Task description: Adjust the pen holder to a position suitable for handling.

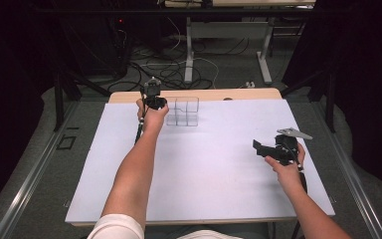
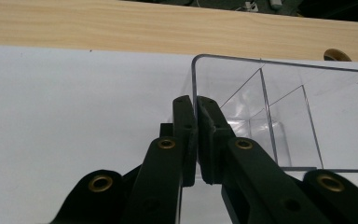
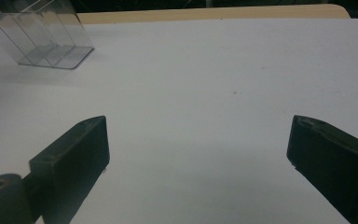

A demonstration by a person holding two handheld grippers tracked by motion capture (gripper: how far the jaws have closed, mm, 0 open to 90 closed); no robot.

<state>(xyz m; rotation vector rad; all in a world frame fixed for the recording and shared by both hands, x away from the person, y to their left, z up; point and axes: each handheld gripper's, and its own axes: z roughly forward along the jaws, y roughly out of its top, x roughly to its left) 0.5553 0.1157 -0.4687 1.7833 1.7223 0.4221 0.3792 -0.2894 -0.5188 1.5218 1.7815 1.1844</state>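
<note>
Left gripper (image 2: 196, 140) pinches the wall of a clear plastic divided box (image 2: 284, 116) on a white table (image 1: 204, 169).

The box sits toward the table's 12 o'clock edge; the left jaws are nearly closed on its near-left wall. At 4 o'clock, well apart, the right gripper (image 3: 198, 149) hovers wide open, holding nothing.

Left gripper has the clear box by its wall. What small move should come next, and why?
Probably a gentle pull or lift of the clear divided box with the left gripper, whose jaws are shut on the box's near-corner wall. The right gripper hangs open above the white mat, well away, so the left gripper alone has a hold.
</note>
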